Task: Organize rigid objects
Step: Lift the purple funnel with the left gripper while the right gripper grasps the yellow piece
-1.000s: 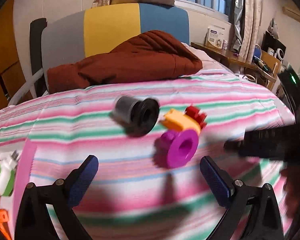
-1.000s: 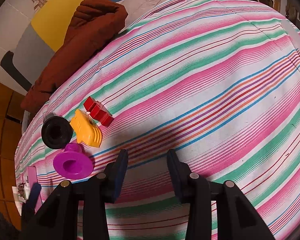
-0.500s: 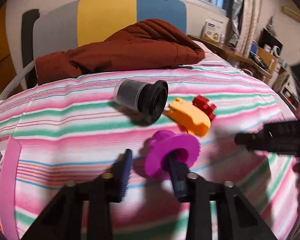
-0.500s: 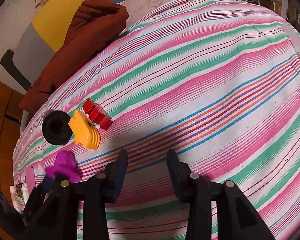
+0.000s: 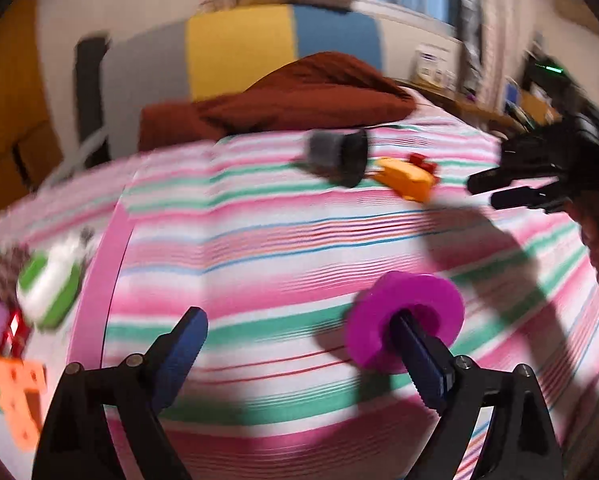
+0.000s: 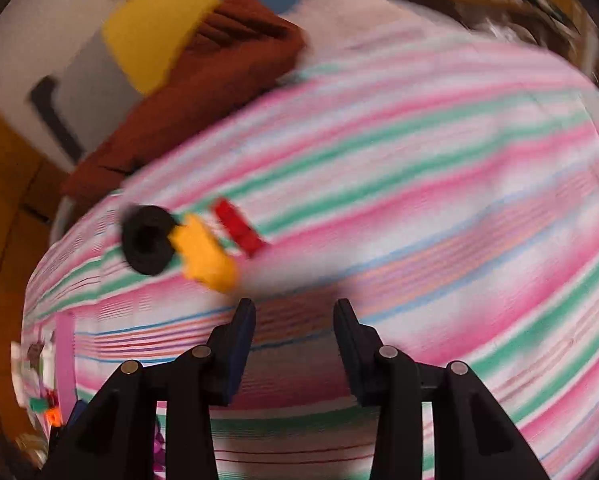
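Left gripper: jaws opening wide, purple ring hooked on right finger through its hole, not clamped. Pink bin with toys just left. Advice: carry ring left over bin rim, tilt so it slides off. Right gripper: jaws partly apart, empty, near yellow piece.

The bed sheet under the left tongs is striped woven cloth — matt. On their right finger hangs a purple ring, smooth matt plastic; beyond, a rust quilt, soft and ribbed.
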Demonstrator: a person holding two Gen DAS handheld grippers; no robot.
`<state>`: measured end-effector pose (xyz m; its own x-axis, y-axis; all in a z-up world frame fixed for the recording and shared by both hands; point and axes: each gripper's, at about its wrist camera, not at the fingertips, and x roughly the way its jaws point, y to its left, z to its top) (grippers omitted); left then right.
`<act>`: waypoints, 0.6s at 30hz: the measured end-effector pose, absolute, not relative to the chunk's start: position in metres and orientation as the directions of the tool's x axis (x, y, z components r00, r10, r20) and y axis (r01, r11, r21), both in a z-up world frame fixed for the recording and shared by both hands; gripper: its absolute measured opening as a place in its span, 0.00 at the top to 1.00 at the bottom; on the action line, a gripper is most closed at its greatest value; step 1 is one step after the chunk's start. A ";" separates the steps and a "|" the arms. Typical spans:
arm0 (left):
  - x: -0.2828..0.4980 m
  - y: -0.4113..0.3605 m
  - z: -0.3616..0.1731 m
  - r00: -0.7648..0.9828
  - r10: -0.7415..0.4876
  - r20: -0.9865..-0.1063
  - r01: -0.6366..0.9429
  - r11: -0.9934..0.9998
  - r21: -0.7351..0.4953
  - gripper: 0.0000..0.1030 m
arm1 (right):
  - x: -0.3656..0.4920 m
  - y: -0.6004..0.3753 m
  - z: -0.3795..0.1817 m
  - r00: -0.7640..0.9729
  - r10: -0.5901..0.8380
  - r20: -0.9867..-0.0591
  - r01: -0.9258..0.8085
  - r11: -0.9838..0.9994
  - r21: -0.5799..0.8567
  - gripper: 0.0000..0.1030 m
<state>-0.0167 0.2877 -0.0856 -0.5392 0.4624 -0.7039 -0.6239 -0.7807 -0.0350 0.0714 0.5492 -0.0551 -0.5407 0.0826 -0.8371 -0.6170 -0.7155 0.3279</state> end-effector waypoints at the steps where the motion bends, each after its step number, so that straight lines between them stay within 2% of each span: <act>1: -0.022 0.283 -0.088 -0.529 0.465 -0.710 -0.605 -0.793 -0.068 0.09 | 0.067 0.540 -0.047 -0.563 0.112 -0.819 -0.582 -0.756 0.297 0.61; 4: -0.034 0.268 -0.093 -0.497 0.492 -0.715 -0.563 -0.809 -0.166 0.09 | 0.049 0.515 -0.038 -0.600 0.147 -0.786 -0.488 -0.846 0.215 0.61; 10: -0.030 0.273 -0.095 -0.508 0.483 -0.713 -0.570 -0.809 -0.143 0.09 | 0.012 0.493 -0.044 -0.618 0.204 -0.759 -0.365 -0.930 0.047 0.61; 12: -0.032 0.272 -0.095 -0.502 0.490 -0.713 -0.570 -0.807 -0.153 0.09 | 0.004 0.495 -0.052 -0.585 0.238 -0.775 -0.370 -0.929 -0.006 0.61; 16: -0.034 0.273 -0.096 -0.500 0.492 -0.713 -0.572 -0.806 -0.154 0.08 | -0.005 0.505 -0.077 -0.526 0.189 -0.829 -0.350 -0.937 0.009 0.61; 18: -0.034 0.272 -0.096 -0.497 0.496 -0.712 -0.572 -0.804 -0.161 0.08 | -0.004 0.506 -0.076 -0.548 0.182 -0.817 -0.343 -0.939 0.021 0.64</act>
<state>-0.0339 0.2715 -0.0960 -0.4967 0.4960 -0.7123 -0.5721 -0.8042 -0.1611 -0.0045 0.5064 -0.0761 -0.5477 0.1820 -0.8166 -0.3433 -0.9390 0.0210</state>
